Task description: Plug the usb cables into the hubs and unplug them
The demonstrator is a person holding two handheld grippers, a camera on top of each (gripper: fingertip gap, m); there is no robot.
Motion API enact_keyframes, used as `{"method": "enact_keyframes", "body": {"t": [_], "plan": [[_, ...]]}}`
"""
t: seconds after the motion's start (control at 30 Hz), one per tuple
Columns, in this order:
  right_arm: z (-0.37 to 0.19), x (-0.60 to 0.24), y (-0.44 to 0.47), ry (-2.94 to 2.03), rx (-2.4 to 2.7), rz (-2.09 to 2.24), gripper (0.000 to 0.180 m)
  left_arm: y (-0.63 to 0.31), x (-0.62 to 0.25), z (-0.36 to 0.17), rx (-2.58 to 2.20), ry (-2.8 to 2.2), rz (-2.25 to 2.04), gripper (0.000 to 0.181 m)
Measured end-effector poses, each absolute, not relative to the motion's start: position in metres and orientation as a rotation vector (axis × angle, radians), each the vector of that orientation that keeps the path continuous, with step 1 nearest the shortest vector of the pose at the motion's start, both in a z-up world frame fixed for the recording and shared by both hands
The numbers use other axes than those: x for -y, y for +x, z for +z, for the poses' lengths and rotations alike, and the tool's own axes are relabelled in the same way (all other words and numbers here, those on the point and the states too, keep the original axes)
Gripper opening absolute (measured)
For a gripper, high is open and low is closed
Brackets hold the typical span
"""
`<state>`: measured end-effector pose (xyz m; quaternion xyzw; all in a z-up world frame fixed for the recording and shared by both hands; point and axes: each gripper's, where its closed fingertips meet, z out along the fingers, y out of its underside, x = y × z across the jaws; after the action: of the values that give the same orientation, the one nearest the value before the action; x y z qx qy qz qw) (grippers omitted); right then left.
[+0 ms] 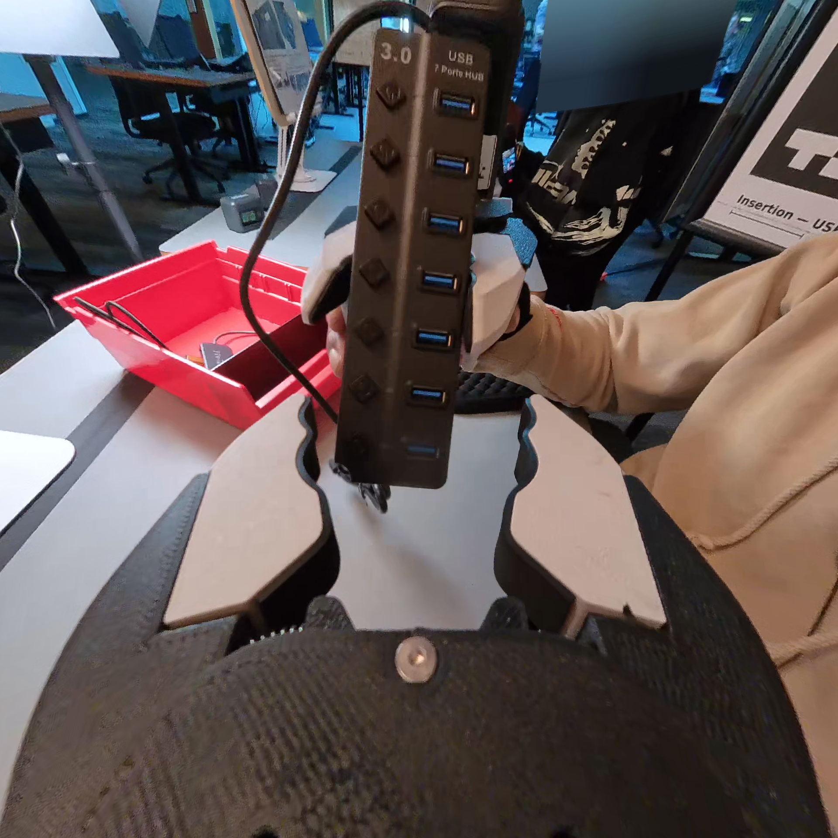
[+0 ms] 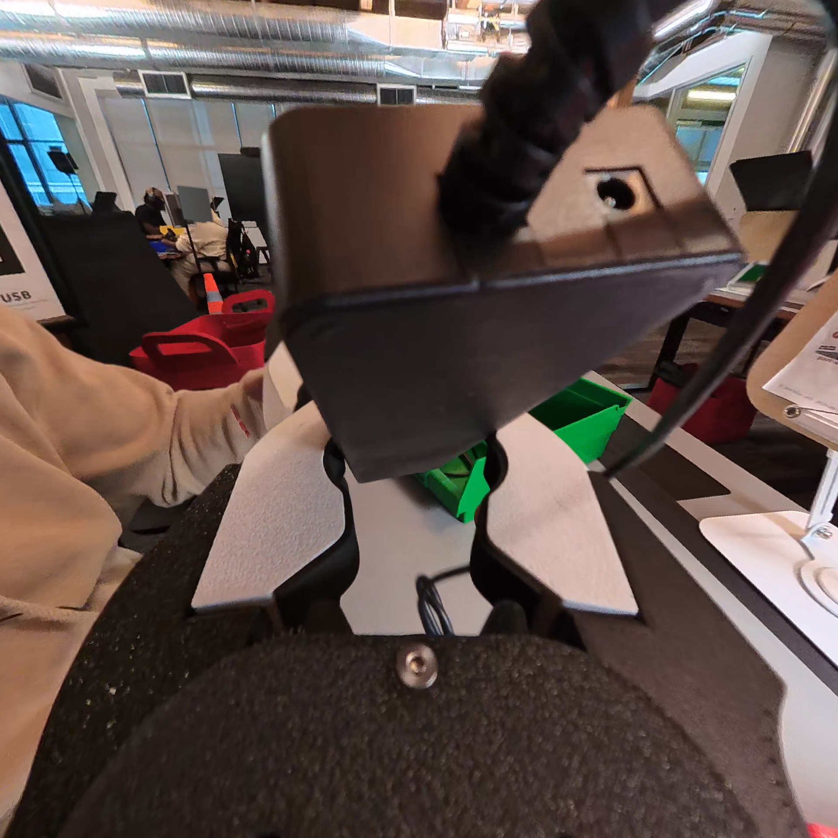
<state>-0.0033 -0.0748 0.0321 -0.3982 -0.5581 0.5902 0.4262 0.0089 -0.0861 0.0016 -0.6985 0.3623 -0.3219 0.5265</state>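
Note:
A long black USB hub [image 1: 408, 254] with a row of blue ports and several buttons is held upright above the grey table [image 1: 136, 476]. My right gripper [image 2: 415, 453] is shut on the hub [image 2: 408, 362] at mid length; its white fingers [image 1: 496, 290] show on both sides of the hub in the left wrist view. My left gripper [image 1: 417, 431] is open, its fingers on either side of the hub's lower end with gaps on both sides. The hub's black cable [image 1: 272, 204] loops down from its top end, and a coil of it [image 2: 431, 603] lies on the table.
A red bin [image 1: 149, 326] holding a small grey hub [image 1: 217, 353] stands at the left. A green bin [image 2: 580, 417] and a red felt basket [image 2: 204, 349] lie beyond. A white stand base [image 2: 762, 557] is at the right. A beige sleeve [image 1: 680, 362] reaches in.

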Motion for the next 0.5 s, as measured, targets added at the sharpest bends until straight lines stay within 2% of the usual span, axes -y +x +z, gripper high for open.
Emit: {"method": "enact_keyframes", "body": {"t": [0.17,0.27,0.5], "plan": [[0.035,0.079,-0.008,-0.970,1.332,1.469,0.060,0.023,0.073,-0.011,-0.928,-1.685,-0.714,0.086],[0.041,0.076,-0.007,-0.967,1.292,1.448,0.060,0.026,0.064,-0.004,-0.987,-1.674,-0.665,0.063],[0.049,0.069,0.006,-0.993,1.339,1.398,0.062,0.041,0.057,0.003,-0.975,-1.608,-0.714,0.063]]}}
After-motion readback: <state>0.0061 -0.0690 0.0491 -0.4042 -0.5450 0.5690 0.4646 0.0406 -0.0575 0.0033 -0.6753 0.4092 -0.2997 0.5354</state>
